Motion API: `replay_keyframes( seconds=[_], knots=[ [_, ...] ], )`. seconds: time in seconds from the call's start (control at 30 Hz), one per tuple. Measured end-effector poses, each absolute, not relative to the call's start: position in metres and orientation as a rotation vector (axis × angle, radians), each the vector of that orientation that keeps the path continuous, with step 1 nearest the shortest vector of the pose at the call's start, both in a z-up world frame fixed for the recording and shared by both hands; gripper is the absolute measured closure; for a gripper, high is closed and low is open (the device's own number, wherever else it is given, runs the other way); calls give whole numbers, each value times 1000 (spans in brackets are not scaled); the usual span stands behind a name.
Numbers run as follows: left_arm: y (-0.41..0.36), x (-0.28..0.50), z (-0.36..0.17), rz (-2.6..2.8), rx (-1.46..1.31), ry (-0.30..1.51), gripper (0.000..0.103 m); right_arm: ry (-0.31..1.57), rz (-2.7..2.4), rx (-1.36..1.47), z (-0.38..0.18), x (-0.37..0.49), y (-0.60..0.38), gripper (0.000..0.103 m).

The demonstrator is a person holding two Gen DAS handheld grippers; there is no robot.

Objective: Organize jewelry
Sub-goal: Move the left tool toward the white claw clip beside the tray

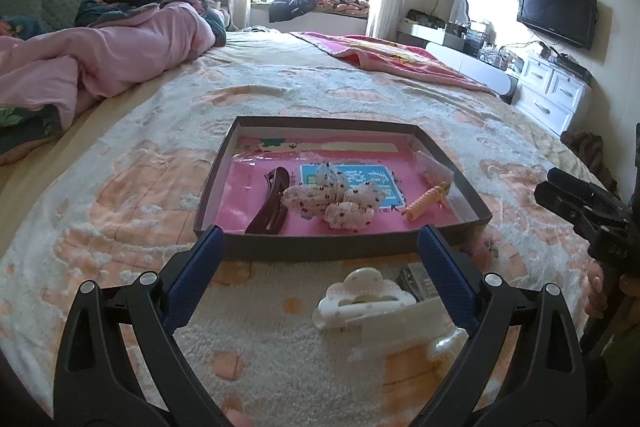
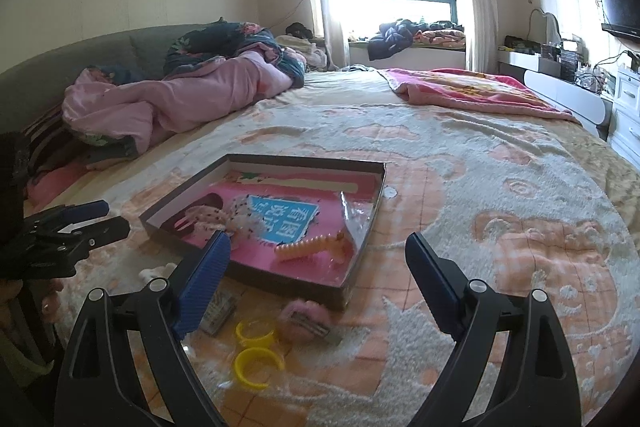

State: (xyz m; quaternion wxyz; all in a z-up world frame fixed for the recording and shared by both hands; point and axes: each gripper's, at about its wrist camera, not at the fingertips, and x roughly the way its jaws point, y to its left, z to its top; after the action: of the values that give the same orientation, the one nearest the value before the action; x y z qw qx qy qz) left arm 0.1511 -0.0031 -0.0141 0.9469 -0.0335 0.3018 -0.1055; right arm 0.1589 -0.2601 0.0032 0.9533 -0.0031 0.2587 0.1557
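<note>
A dark shallow tray with a pink lining lies on the bed; it also shows in the right wrist view. It holds a dark brown hair clip, a white speckled flower clip and an orange spiral piece. A white cloud-shaped claw clip lies in front of the tray, between the fingers of my open left gripper. My open right gripper hovers above yellow rings, a pink fuzzy clip and a small dark clip.
A fluffy peach and white bedspread covers the bed. A pink quilt is bunched at the far left. A pink blanket lies at the far right. A white dresser and TV stand to the right.
</note>
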Motion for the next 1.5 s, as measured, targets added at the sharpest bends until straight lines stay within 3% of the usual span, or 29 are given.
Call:
replay_keyframes(
  seconds=[0.77, 1.17, 1.5],
  knots=[
    [11, 127, -30, -248, -95, 666, 18, 591, 350, -40, -16, 130, -251, 17],
    [14, 121, -44, -308, -133, 726, 27, 616, 361, -61, -23, 123, -245, 17],
    [4, 124, -61, -382, -135, 800, 48, 660, 363, -69, -35, 118, -243, 17]
  ],
)
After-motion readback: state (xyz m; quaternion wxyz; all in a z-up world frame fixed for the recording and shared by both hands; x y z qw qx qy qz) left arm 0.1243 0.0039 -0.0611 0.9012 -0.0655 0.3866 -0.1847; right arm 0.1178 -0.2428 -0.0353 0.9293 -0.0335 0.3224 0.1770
